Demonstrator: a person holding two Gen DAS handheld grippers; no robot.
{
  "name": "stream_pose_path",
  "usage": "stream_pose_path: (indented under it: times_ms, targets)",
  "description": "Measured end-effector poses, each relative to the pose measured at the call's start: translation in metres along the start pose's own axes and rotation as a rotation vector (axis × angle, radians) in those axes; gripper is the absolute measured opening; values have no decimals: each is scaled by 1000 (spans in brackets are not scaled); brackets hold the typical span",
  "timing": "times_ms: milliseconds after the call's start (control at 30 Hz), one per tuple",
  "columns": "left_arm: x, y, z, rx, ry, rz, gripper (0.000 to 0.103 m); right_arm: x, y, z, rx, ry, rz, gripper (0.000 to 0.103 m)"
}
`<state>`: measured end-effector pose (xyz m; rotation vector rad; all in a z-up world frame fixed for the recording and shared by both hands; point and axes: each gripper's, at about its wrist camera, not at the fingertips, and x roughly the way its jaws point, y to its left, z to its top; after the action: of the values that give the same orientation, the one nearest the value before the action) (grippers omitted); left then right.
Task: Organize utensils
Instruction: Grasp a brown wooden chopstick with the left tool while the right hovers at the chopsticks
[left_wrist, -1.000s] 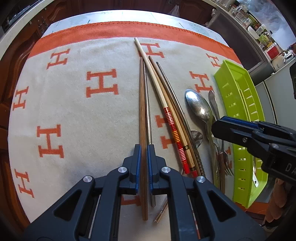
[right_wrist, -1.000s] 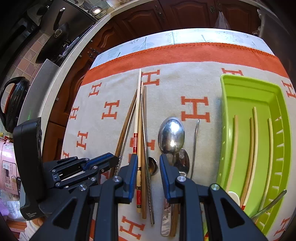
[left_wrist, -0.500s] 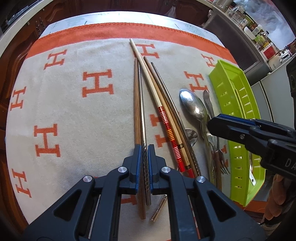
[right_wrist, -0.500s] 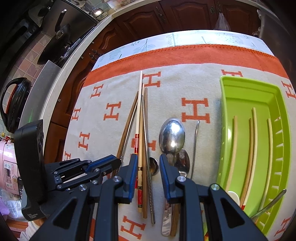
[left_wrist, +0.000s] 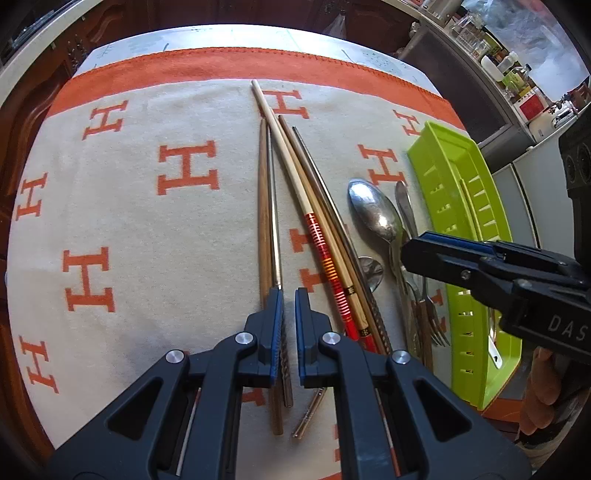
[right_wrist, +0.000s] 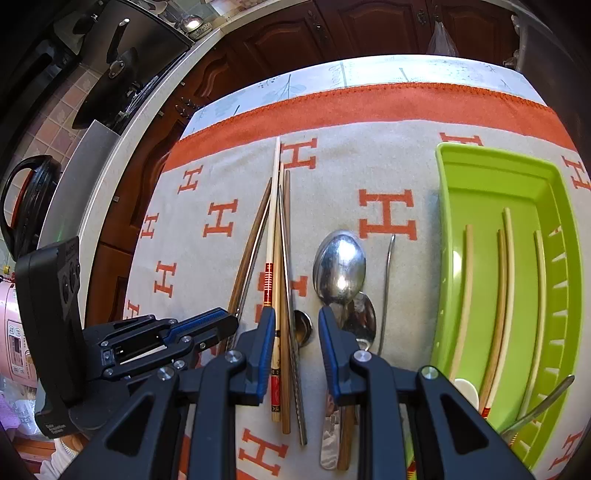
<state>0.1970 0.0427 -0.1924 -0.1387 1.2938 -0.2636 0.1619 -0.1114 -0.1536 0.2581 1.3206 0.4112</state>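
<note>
The left tongs (left_wrist: 289, 295), narrowly parted over the metal chopstick (left_wrist: 274, 221), should straddle only it before squeezing, while the right tongs (right_wrist: 296, 317) hover open at three o'clock.

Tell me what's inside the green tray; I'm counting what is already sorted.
The green tray holds four pale chopsticks, one with a red patterned end; a metal utensil handle and something white. The right gripper covers its near end.
</note>
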Motion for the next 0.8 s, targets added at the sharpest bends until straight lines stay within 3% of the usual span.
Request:
stream_pose_path:
  times_ms: [300, 367, 633, 800]
  targets:
    - [6, 8, 1, -14, -7, 82, 5, 3, -2, -3, 4, 5, -5, 24]
    - [8, 13, -1, -23, -6, 57, 5, 4, -2, -3, 4, 6, -5, 24]
    - [9, 9, -1, -6, -4, 84, 5, 8, 3, -2, -9, 9, -4, 24]
    - [4, 15, -1, -49, -7, 44, 5, 5, 3, -2, -14, 4, -4, 24]
